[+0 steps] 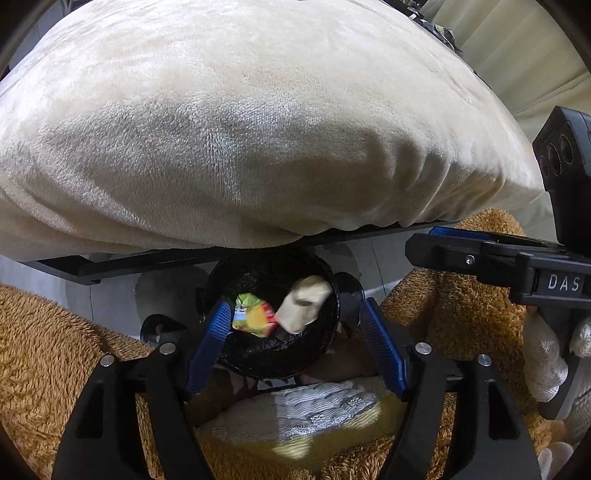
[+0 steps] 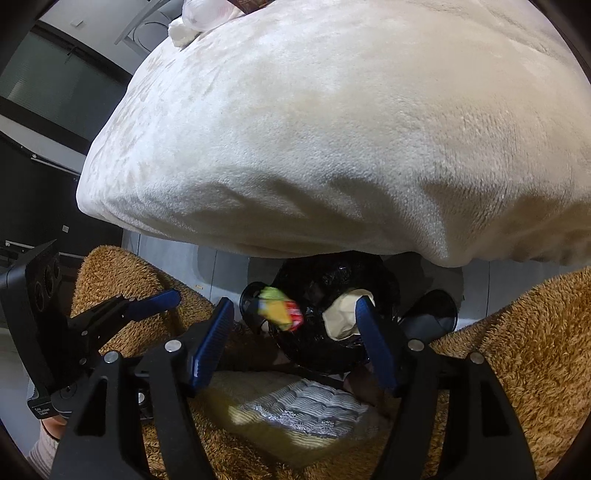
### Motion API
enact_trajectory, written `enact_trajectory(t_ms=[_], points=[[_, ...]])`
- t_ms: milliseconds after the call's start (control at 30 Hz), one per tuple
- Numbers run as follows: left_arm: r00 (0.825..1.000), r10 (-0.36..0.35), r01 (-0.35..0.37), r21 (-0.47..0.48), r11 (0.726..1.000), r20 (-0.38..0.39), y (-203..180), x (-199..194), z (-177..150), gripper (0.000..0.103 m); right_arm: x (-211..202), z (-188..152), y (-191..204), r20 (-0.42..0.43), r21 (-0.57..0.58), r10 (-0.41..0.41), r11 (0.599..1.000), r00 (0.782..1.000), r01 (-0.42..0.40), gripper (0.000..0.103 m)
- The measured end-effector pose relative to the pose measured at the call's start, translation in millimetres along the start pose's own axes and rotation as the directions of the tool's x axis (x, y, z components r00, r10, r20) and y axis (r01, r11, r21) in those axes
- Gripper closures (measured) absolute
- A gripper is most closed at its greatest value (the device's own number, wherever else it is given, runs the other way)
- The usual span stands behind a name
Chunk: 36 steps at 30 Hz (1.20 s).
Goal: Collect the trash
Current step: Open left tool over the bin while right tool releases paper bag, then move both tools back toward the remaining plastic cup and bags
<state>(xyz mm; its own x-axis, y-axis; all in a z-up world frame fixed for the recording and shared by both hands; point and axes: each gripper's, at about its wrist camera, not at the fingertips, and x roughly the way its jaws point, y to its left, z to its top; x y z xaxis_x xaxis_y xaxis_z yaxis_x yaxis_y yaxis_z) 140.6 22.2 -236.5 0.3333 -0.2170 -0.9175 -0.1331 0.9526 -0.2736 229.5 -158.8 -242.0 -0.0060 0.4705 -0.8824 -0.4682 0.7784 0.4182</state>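
A: How do the fingers stand?

B: The left gripper (image 1: 295, 321) has its blue fingers (image 1: 212, 343) spread wide and holds nothing; between them, lower down, sits the bin (image 1: 269, 354), lined with a black bag. The right gripper (image 2: 295, 325) is spread just as wide, also with nothing between its pads.

A: And the trash?

B: A crumpled yellow-and-green wrapper (image 1: 253, 314) and a cream wad of paper (image 1: 303, 304) show over the mouth of the bin, the wrapper toward its left rim, the paper toward its right (whether they rest in the bag or hang in the air, I cannot tell).

A: What does one view give that the other lacks?

B: The right wrist view shows the wrapper (image 2: 279, 308) blurred, a dark window wall (image 2: 55, 85) at the left, and a white crumpled thing (image 2: 184, 31) at the far edge of the bed. The left wrist view shows a white-gloved hand (image 1: 543, 354) on the other tool's handle.

A: The room?

B: A cream plush blanket (image 1: 240, 122) over a bed with a black frame (image 1: 147, 260), grey floor (image 2: 221, 269) under it, and brown shaggy fabric (image 2: 517, 350) on both sides of the bin.
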Motion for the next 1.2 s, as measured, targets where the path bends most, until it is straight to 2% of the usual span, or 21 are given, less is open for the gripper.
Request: enact_trajectory(t_ms=[433,767,933,1200], points=[[0.998,0.016,-0.016,0.01,1.0,0.057,-2.8,-24.8,1.1,0.032,-26.7,-3.0,9.8,0.057,-0.036,0.006,0.999,0.998,-0.004,0.035],[0.986,0.041,-0.046,0.025,0.999,0.16,-4.5,-68.8,14.8,0.032,-73.6,6.0,33.0,0.181,-0.121,-0.002,0.992,0.984,0.024,0.035],[0.976,0.054,-0.062,0.032,0.998,0.211,-3.5,-90.5,30.7,0.032,-96.3,28.2,39.4,0.279,-0.162,-0.029,0.984,0.96,0.077,0.035],[0.965,0.082,-0.094,0.033,0.995,0.249,10.7,-110.5,61.8,0.032,-110.0,83.9,45.0,0.349,-0.2,-0.025,0.975,0.937,0.101,0.035]])
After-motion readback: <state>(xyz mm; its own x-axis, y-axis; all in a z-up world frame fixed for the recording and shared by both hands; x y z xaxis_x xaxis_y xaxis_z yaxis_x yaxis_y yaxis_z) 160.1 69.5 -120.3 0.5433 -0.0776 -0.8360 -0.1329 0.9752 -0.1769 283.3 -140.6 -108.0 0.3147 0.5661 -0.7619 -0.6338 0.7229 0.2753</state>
